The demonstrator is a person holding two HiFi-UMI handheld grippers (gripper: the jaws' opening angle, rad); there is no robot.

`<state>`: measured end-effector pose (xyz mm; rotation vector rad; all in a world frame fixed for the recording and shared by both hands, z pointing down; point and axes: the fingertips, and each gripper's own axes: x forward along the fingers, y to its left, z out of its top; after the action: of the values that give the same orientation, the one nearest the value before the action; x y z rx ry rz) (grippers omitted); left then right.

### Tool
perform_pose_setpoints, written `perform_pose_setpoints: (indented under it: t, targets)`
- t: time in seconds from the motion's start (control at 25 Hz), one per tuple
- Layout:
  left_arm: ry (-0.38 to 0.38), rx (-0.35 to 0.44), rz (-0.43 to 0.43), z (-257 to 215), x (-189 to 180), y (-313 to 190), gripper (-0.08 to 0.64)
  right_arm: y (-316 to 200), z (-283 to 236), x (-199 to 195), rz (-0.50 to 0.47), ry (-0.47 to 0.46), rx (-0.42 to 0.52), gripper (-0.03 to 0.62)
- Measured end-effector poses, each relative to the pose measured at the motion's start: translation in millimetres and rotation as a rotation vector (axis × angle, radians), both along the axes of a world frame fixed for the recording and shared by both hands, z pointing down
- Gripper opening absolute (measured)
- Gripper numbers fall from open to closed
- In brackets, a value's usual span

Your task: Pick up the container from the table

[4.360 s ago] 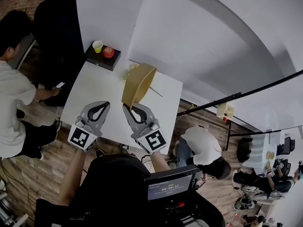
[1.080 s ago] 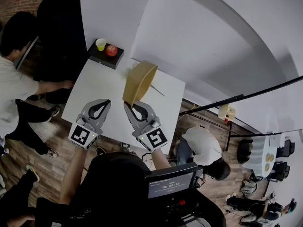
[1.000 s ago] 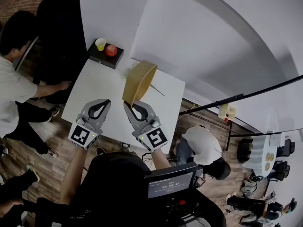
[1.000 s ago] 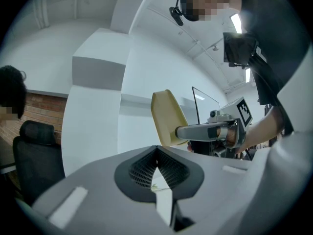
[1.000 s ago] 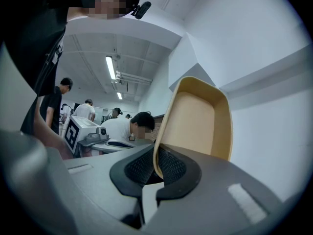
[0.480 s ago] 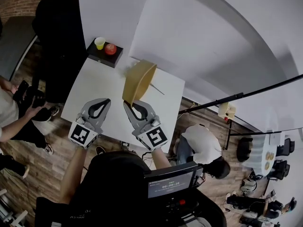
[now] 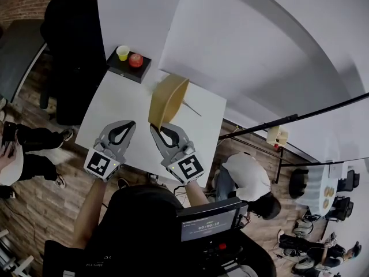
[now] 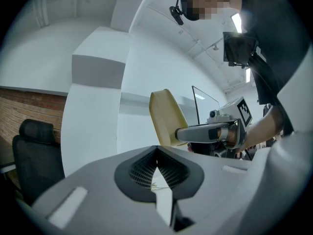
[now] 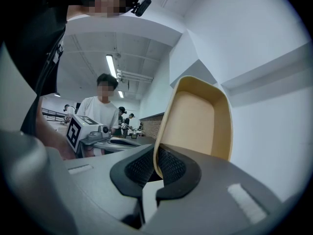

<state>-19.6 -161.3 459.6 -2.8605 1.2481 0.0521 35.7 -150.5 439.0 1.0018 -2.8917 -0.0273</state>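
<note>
A tan, tub-shaped container (image 7: 169,98) hangs tipped on its side above the white table (image 7: 115,105). My right gripper (image 7: 155,128) is shut on its near rim. In the right gripper view the rim passes between the ribbed pads (image 9: 168,165), and the container (image 9: 198,116) opens toward the camera with nothing in it. My left gripper (image 7: 128,124) hovers to the left of it, shut on nothing, its tips meeting (image 8: 156,150). The left gripper view shows the container (image 8: 165,117) edge-on, held by the right gripper (image 8: 183,133).
A black tray (image 7: 128,69) at the table's far left corner holds a yellow cup (image 7: 122,52) and a red apple (image 7: 136,59). A thin rod (image 7: 193,109) lies to the right of the container. White wall panels stand behind. A person (image 7: 245,178) crouches off the table's right edge.
Both grippers and the container have kept still. The person at the left of the table has moved away toward the picture's left edge.
</note>
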Motion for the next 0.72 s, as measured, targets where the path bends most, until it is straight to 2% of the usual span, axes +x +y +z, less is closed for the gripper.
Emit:
perform_pose_setpoints:
  t: [0.72]
  targets:
    - [-0.001, -0.007, 0.003, -2.4, -1.0, 0.2, -0.002, -0.7, 3.9, -5.3, -0.009, 0.018, -0.009, 0.023]
